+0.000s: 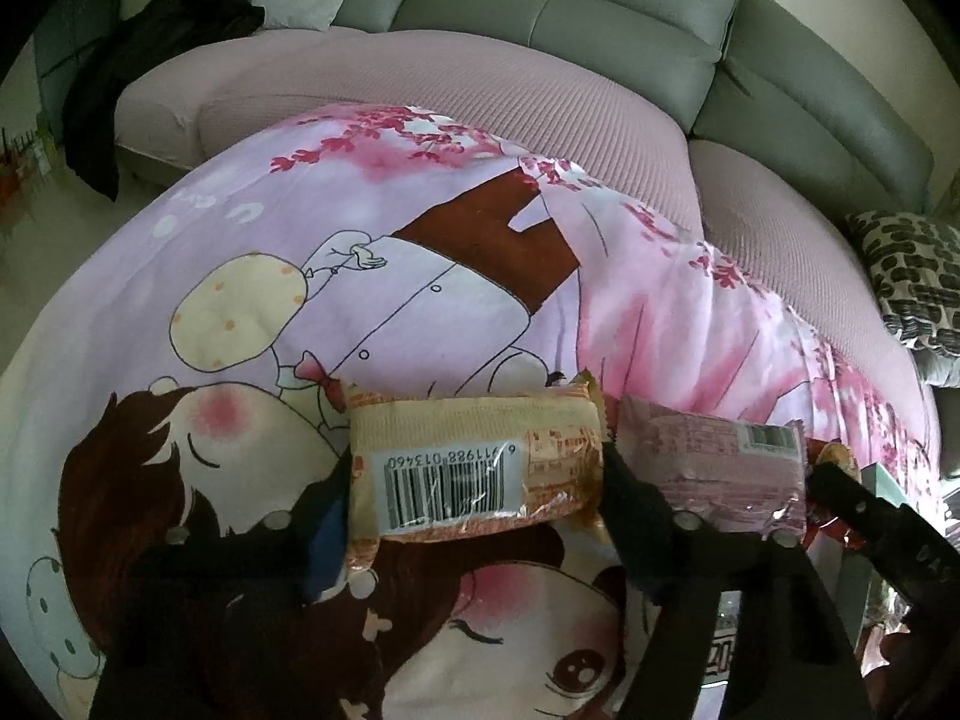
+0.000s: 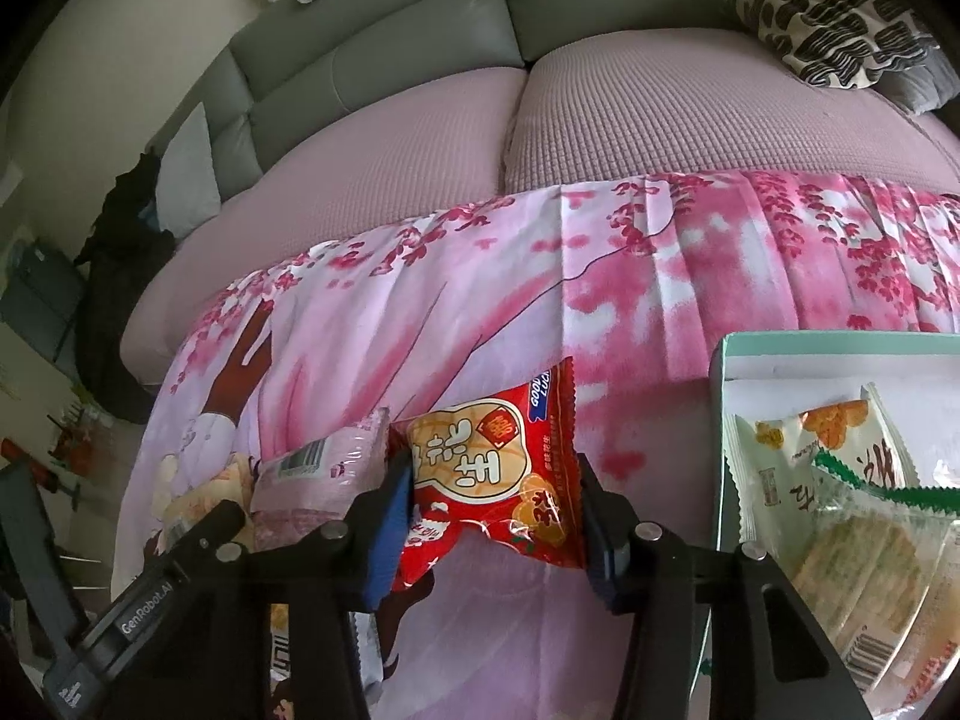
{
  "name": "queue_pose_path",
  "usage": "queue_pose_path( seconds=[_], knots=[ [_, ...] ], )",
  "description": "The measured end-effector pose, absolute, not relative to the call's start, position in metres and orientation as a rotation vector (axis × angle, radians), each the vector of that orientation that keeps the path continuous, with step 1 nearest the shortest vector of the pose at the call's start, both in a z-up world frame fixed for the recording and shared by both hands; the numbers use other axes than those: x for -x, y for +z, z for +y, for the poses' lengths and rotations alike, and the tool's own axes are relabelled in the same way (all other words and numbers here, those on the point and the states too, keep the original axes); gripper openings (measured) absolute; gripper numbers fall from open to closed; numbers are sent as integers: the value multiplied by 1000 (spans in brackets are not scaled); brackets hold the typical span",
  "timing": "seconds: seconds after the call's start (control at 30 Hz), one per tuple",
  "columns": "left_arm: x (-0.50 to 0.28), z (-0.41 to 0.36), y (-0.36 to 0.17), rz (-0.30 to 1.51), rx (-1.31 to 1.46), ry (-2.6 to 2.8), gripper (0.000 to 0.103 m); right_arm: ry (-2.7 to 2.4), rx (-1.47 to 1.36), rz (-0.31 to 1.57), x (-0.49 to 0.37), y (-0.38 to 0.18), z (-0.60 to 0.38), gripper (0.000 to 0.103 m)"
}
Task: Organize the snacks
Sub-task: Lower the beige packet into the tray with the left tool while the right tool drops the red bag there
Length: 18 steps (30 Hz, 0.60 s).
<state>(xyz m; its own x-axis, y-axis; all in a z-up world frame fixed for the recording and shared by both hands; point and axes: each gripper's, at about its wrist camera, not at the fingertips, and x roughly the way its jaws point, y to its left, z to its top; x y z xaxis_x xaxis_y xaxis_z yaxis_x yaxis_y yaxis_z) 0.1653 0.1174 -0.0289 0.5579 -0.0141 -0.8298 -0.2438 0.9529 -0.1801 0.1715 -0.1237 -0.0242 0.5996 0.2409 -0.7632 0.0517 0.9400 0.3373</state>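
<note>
Nearest my left camera, the left gripper [image 1: 474,495] has its 2 fingers pressed against the short ends of the cream snack pack [image 1: 474,468], which lies barcode-up on the cartoon-print cloth [image 1: 360,312]. Just beside it, to the right, sits a pink snack pack [image 1: 714,468]. On my right camera, the right gripper [image 2: 495,495] is clamped on the red snack bag [image 2: 498,474]; the blue pads dent its sides and the bag crumples between them.

I judge that I am in the pick-up step, both tongs closed on 1 snack each. The white-lined box [image 2: 840,354] stands just right of the red bag and already holds 3 or so green-and-white packets [image 2: 840,480], so it looks like the collecting place. The next move calls for lifting the red bag clear of the box wall and carrying it over the rim, and then the cream pack.

Both grippers point steeply down toward the cloth, side by side, with the sofa [image 1: 540,18] behind.
</note>
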Motion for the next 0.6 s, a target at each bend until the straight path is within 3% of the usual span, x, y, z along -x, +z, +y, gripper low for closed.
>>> queue_pose_path(
  seconds=[0.6],
  knots=[
    [-132, 117, 10, 874, 298, 103, 69, 62, -391, 797, -119, 20, -142, 52]
  ],
)
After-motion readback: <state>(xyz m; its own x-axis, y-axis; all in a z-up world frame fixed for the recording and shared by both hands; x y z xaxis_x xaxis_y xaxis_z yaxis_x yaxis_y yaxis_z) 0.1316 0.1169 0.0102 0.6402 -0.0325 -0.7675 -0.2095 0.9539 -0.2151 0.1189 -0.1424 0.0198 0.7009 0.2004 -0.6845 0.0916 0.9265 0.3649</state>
